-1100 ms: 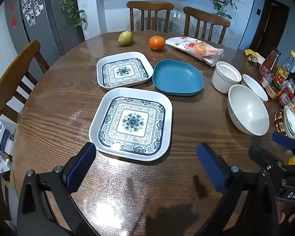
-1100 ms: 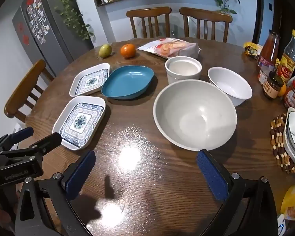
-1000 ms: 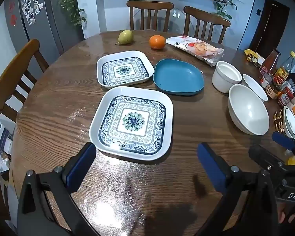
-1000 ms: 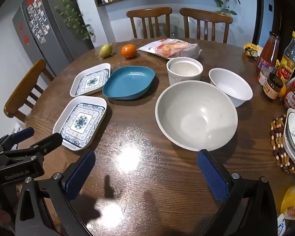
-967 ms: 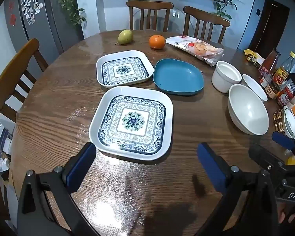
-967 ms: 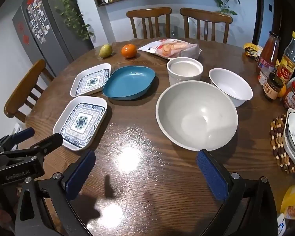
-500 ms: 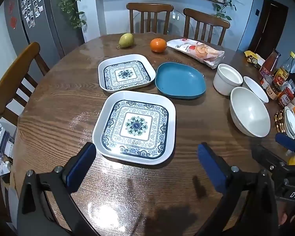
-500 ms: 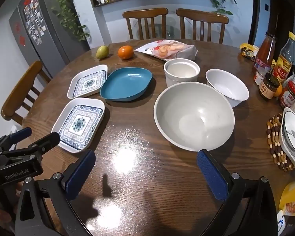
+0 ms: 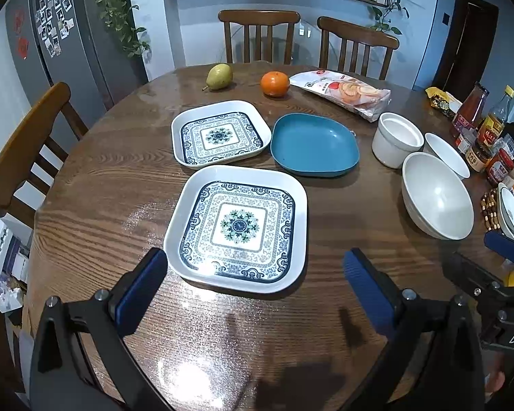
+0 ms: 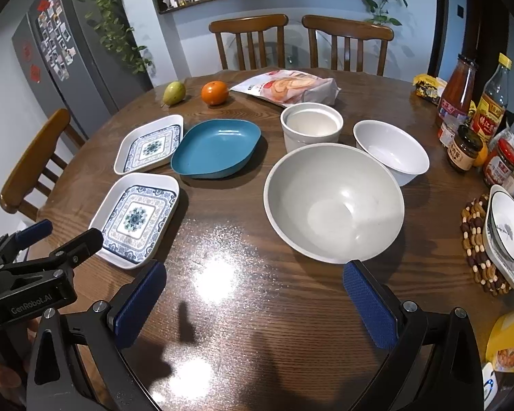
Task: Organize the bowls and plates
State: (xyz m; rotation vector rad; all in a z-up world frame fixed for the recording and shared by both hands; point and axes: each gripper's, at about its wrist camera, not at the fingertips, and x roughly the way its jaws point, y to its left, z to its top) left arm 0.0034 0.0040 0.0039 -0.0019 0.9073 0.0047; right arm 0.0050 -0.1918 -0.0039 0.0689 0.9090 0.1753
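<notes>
Left wrist view: the left tongs (image 9: 252, 286) are spread wide with nothing between them, hovering just short of the near patterned plate (image 9: 238, 227) on the counter (image 9: 96, 191). A matching patterned plate (image 9: 220, 136) sits behind it, with a blue dish (image 9: 313, 144) beside that. Looks like nothing's been stacked yet, so this is probably the approach to the first pick. Next move likely means getting one jaw under that low rim and one over it, which is fiddly on a flat plate. The right tongs only poke in at the right edge here.

Right wrist view: the right tongs (image 10: 253, 293) are also released and empty, lined up with the big grey bowl (image 10: 334, 203). This view actually shows the bowl side properly: the white bowl (image 10: 390, 150) touching or nearly touching the big one, the straight-sided white crock (image 10: 311, 126) behind, plus a rimmed plate (image 10: 507, 231) on a beaded trivet (image 10: 476, 257) at the far right. The left view shows that plate only as a sliver.
</notes>
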